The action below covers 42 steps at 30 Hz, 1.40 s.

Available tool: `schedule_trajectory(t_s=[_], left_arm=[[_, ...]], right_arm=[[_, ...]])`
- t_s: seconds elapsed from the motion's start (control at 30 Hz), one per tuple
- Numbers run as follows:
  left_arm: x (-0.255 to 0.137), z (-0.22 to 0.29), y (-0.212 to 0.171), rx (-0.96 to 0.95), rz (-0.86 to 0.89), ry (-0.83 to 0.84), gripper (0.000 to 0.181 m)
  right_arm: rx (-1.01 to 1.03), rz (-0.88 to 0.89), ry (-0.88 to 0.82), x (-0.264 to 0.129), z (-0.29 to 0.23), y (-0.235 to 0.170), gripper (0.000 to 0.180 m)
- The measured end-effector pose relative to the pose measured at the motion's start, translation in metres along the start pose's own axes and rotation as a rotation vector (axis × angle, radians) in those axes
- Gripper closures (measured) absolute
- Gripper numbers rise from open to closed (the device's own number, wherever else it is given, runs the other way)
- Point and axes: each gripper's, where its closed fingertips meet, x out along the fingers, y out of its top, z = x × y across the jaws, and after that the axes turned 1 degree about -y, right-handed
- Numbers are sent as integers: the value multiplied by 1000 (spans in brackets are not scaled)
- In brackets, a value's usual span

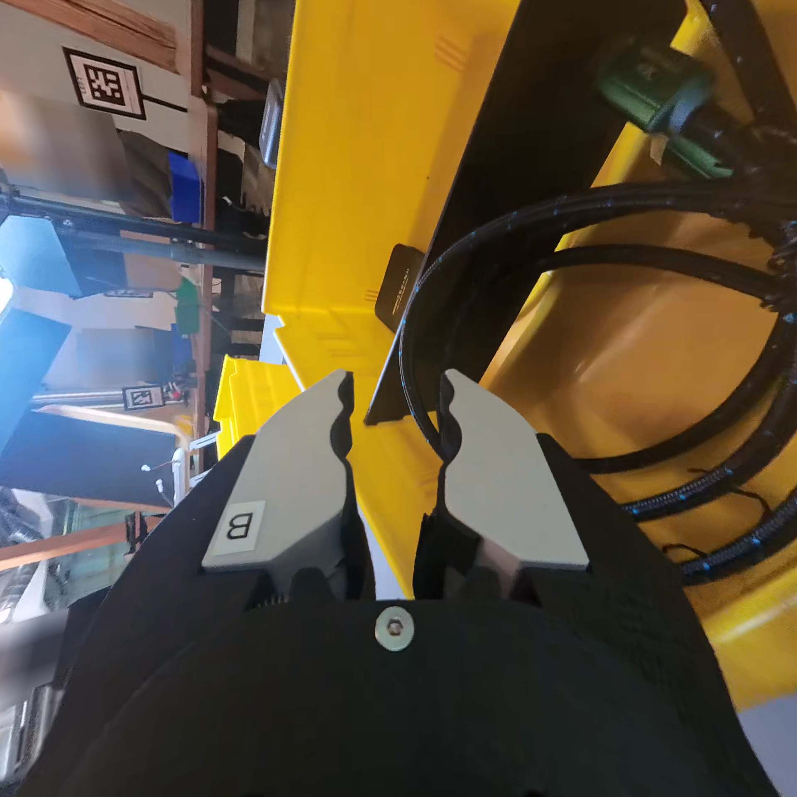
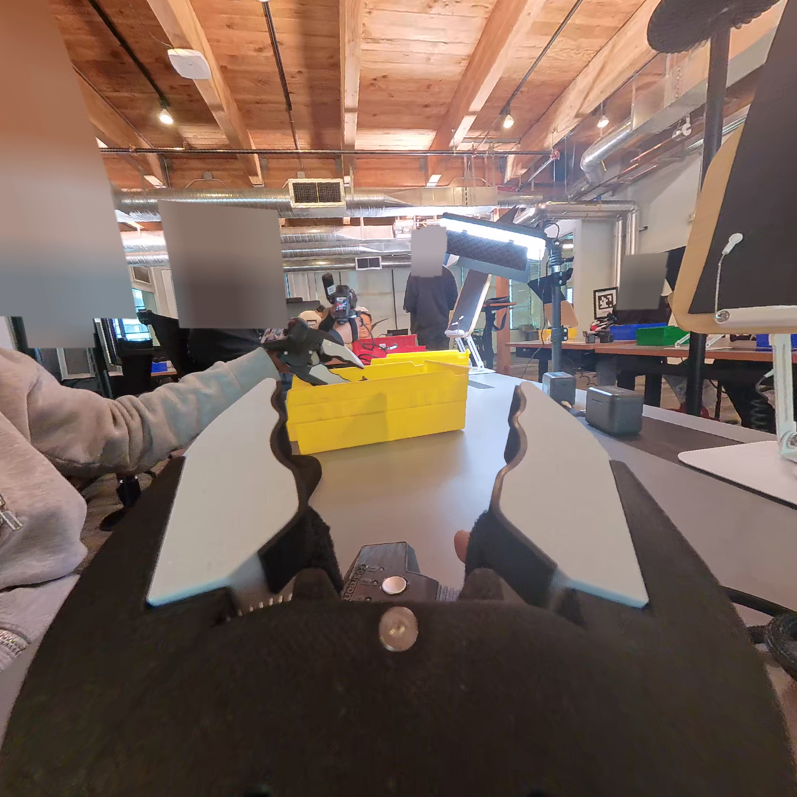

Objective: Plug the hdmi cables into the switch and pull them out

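Left wrist view shows the left tool (image 1: 396,414) reaching into a yellow bin (image 1: 604,388). Its two grey fingers (image 1: 297,465) are spread a little, with nothing pinched between them. A black braided HDMI cable (image 1: 414,327) with blue flecks loops just ahead of the tips and runs beside the right finger; it may touch that finger, but I cannot be sure. The cable bends away ahead and to the right, where more loops are piled up. Far ahead on the right lies a green plug (image 1: 647,86). A small black box (image 1: 399,284), maybe the switch, stands straight ahead past the tips, against a black divider (image 1: 517,151). It has pale writing on it. One finger wears a white sticker with a letter.

In the right wrist view the right tool (image 2: 396,431) is spread wide and holds nothing. It hovers over the grey worktop (image 2: 409,483), with the bin well ahead. So the left tool is much nearer the cable, and I think it should slide a bit right and squeeze.
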Motion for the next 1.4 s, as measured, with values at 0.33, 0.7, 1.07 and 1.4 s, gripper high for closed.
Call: schedule_trajectory(t_s=[0.33,0.7,1.07,1.4], left_arm=[[13,-5,2,7,-30,-21,175],[-84,-96,49,-99,63,331,174],[-140,-117,233,-234,639,535,175],[-108,-16,394,-78,917,591,174]], right_arm=[[-31,-30,13,1,-4,-5,82],[-114,-102,7,4,-7,-14,82],[-209,-159,4,10,-14,-16,106],[-224,-106,38,5,-24,9,126]])
